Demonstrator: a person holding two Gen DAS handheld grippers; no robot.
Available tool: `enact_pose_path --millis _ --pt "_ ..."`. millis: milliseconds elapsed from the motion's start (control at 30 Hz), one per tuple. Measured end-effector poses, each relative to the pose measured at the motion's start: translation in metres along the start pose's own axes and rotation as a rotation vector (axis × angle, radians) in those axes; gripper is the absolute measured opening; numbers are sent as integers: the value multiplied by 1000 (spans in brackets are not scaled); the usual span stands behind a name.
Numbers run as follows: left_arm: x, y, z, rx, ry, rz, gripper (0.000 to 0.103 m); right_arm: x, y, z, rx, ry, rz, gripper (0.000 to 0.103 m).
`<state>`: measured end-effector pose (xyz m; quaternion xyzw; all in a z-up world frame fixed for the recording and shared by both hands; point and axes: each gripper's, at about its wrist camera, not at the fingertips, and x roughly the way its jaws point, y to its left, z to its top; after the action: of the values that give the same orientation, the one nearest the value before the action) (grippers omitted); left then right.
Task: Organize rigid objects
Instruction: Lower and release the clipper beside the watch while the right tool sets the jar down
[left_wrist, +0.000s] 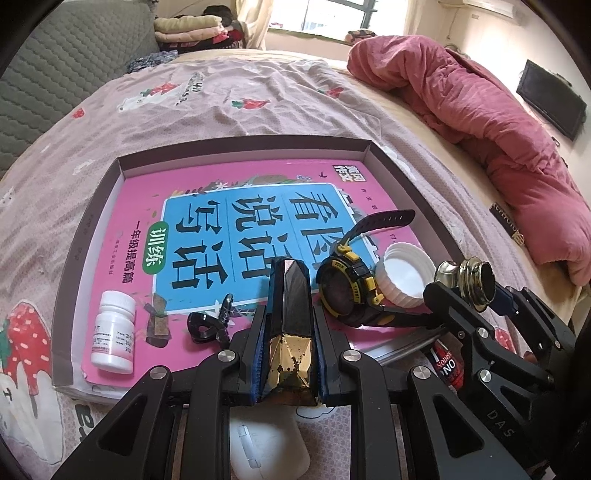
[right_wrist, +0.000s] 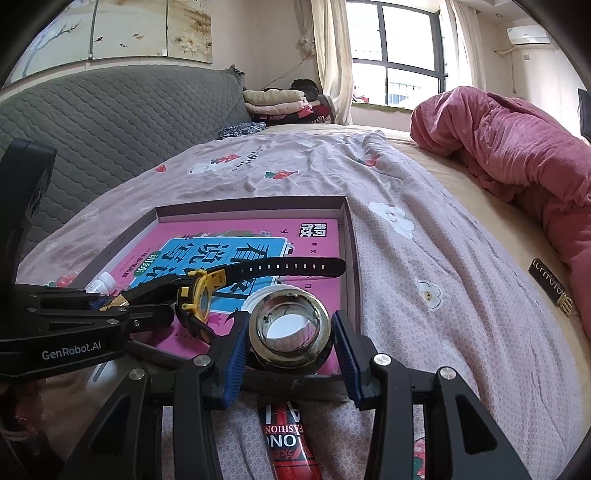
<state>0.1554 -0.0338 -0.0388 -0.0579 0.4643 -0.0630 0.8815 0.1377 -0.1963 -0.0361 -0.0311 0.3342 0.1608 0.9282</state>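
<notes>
The left gripper (left_wrist: 288, 325) is angled steeply down over the near edge of the shallow box (left_wrist: 236, 147) on the bed (right_wrist: 424, 258), clenched on a black-and-gold faceted case (left_wrist: 291, 332). The right gripper (right_wrist: 291, 343) is tilted less steeply at the box's near right corner, a round metal ring-shaped piece (right_wrist: 290, 332) being grasped between its blue pads (right_wrist: 232, 354). A watch (left_wrist: 351, 291), a white cap (left_wrist: 406, 273), a pill bottle (left_wrist: 112, 332) and a black clip (left_wrist: 210, 325) are seen lying on the pink book (left_wrist: 155, 192) inside the box.

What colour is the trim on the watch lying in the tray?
Yellow trim on a black watch case and strap; the left wrist view shows it best.
</notes>
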Motion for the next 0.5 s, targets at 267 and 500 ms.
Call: enact_pose_path --millis 267,500 --pt "2 -4 -1 1 14 -6 22 -1 -3 0 4 -1 -1 44" --pt "3 -2 0 -3 19 -5 22 -3 -4 0 11 -5 0 44"
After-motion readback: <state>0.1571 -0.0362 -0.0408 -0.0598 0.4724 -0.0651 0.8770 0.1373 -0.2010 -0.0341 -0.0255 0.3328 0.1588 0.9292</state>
